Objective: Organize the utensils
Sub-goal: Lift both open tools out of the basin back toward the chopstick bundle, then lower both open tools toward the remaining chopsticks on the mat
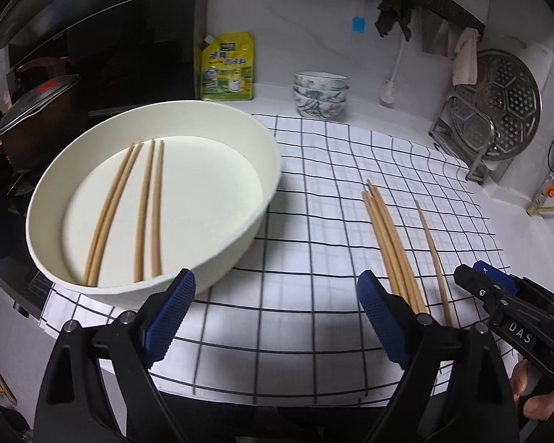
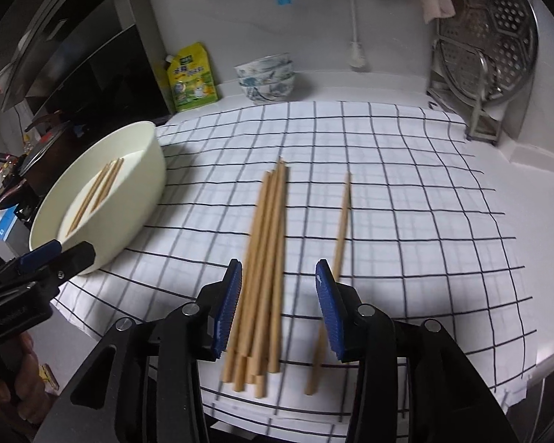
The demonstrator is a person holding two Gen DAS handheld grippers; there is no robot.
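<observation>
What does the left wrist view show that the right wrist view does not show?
Only the left wrist view shows four chopsticks lying apart as two pairs in the basin, with the open left gripper empty.

Only the right wrist view shows the near ends of the loose bundle between the open right gripper fingers, untouched.

Both show the checked cloth, the single chopstick, stacked bowls and the steamer plate.

Two hand-held black tools with blue ribbed pads

The left tool (image 1: 277, 302) and right tool (image 2: 277, 306) share matte black plastic arms with silver round screws at the pivots and ridged blue finger pads (image 2: 328, 310). White letters "DAS" mark the right tool's side; a small white fish-like mark sits on its blue pad.
</observation>
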